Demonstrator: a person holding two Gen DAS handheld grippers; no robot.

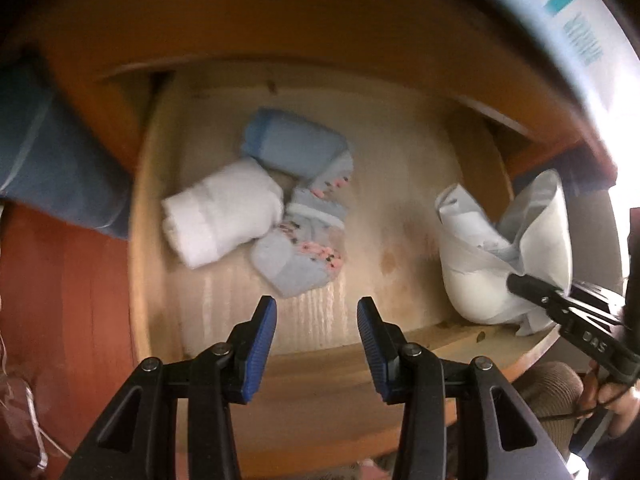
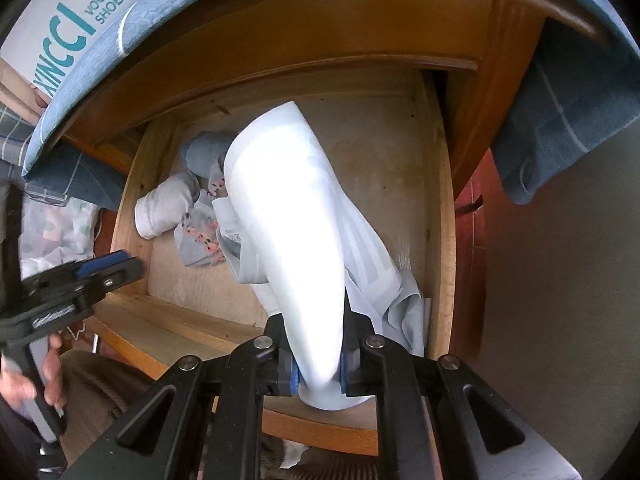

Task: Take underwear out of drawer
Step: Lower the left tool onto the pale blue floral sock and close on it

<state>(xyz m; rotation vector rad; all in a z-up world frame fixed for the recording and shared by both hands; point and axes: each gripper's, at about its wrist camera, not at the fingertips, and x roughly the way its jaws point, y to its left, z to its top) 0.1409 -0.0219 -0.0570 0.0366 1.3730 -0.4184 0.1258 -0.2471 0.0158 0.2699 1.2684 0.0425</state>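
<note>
Right claw (image 2: 316,364) — pale underwear (image 2: 288,216) clamped

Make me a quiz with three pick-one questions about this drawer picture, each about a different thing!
1. Where is the white roll?
A. on the drawer's left
B. outside the drawer
C. in a gripper

2. What colour are the left gripper's pads?
A. red
B. blue
C. green

3. What is the right gripper doing?
A. hanging open
B. pinching the pale underwear
C. holding a sock

Answers: 1 A, it lies by the left wall of the drawer. 2 B, both pads show blue. 3 B, its fingers squeeze the cloth.
</note>
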